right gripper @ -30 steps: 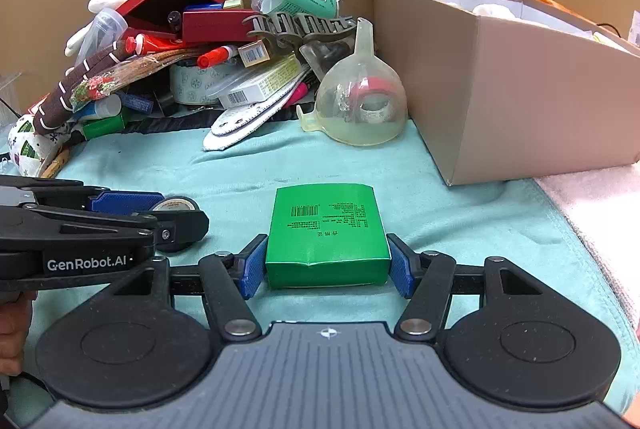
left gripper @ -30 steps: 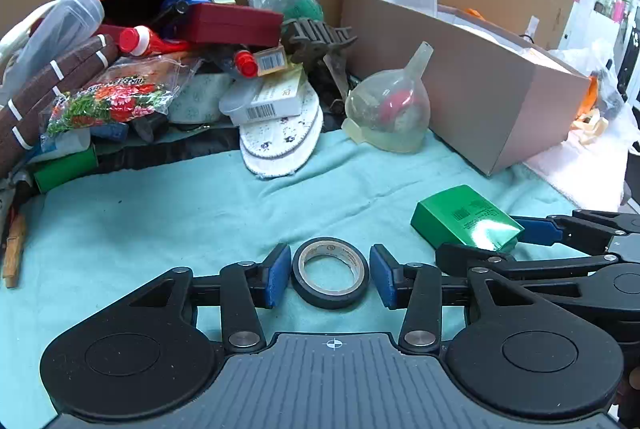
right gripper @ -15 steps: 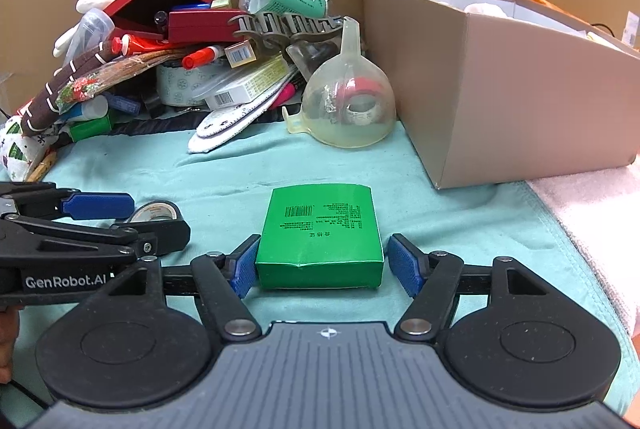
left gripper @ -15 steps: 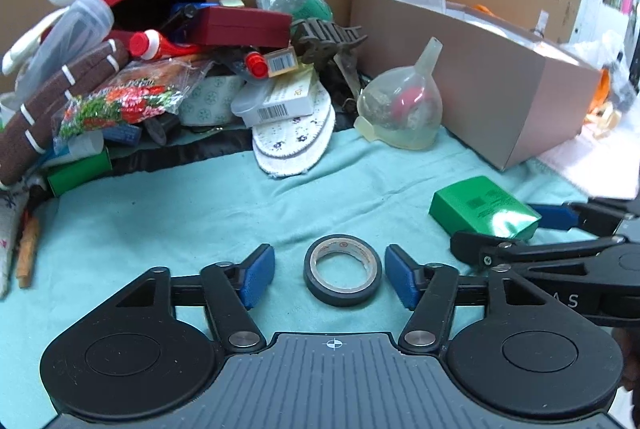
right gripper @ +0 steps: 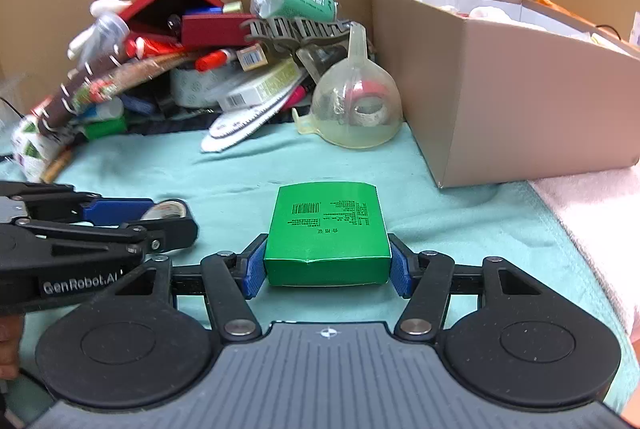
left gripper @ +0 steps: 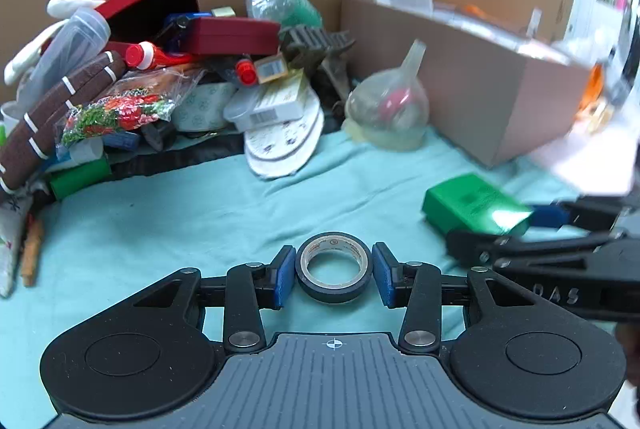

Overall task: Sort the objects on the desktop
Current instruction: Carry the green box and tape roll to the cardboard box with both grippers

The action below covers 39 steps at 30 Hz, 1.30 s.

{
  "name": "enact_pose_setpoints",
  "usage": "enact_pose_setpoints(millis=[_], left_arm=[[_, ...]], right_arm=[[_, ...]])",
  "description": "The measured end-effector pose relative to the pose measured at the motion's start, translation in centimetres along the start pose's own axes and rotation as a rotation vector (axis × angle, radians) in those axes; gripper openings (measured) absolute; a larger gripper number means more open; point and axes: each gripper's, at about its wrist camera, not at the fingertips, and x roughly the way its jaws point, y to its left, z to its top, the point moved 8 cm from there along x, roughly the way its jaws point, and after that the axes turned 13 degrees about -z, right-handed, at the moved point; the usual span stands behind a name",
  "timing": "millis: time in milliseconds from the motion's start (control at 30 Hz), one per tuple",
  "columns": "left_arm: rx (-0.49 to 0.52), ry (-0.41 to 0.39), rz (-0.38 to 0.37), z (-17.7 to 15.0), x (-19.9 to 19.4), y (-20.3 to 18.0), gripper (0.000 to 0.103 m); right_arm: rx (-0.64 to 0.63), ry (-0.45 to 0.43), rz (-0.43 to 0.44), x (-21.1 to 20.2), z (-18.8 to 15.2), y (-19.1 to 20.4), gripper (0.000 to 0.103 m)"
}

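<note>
Tape roll (left gripper: 333, 266) lies flat on the teal cloth (left gripper: 168, 213), hole up, squarely between the blue pads of the left gripper (left gripper: 333, 275); the jaws are closing on it, the left pad at its rim and the right pad just beside it, though whether either is pressing yet I cannot tell. Being round, it has no long axis to line up with, so the grip looks good from any side. Just to its right lies the green box (right gripper: 328, 229), flat with its printed face up and its long axis running away from the right gripper (right gripper: 326, 265); those jaws are closing too, and the blue pads sit at the box's two long sides near its close end (touching, by the look of it). The two grippers work side by side and near each other, so lifting both together calls for care that they do not knock. Farther back stands the open cardboard box (right gripper: 520, 101), nearer the right hand and probably where things go. A clear funnel (right gripper: 356, 109) and the heap of clutter (left gripper: 160, 81) lie behind, well apart from both grips, and nothing blocks a straight lift.
</note>
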Motion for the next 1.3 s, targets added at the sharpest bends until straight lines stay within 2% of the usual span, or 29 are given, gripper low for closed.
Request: enact_pose_setpoints(millis=[133, 333, 467, 733, 900, 1000, 1133, 1233, 1300], left_arm=[[0.009, -0.041, -0.03, 1.4, -1.4, -1.5, 0.042], [0.04, -0.141, -0.132, 5.1, -3.5, -5.2, 0.043], [0.083, -0.195, -0.175, 7.9, -4.1, -7.9, 0.043], [0.07, -0.265, -0.208, 13.7, -2.6, -11.0, 0.045], [0.021, -0.254, -0.226, 17.3, 0.1, -11.6, 0.045], [0.042, -0.243, -0.192, 19.8, 2.4, -12.2, 0.045], [0.02, -0.208, -0.184, 23.1, 6.1, -12.6, 0.045], [-0.005, -0.189, -0.175, 25.1, 9.1, -12.6, 0.045], [0.002, -0.187, -0.159, 26.3, 10.8, -12.6, 0.049]], right_arm=[[0.006, -0.029, 0.025, -1.6, 0.5, -0.5, 0.065], [0.042, -0.107, 0.042, -4.9, 2.5, -2.5, 0.065], [0.057, -0.178, 0.017, -6.7, 4.7, -4.8, 0.065], [0.103, -0.287, -0.051, -7.8, 9.7, -10.3, 0.065], [0.109, -0.292, -0.11, -6.0, 12.1, -13.2, 0.065], [0.131, -0.273, -0.139, -4.1, 13.7, -15.2, 0.065], [0.073, -0.244, -0.228, -0.9, 16.0, -17.1, 0.065], [0.065, -0.2, -0.224, 1.5, 17.4, -18.4, 0.065], [0.081, -0.175, -0.207, 2.8, 18.1, -19.3, 0.065]])
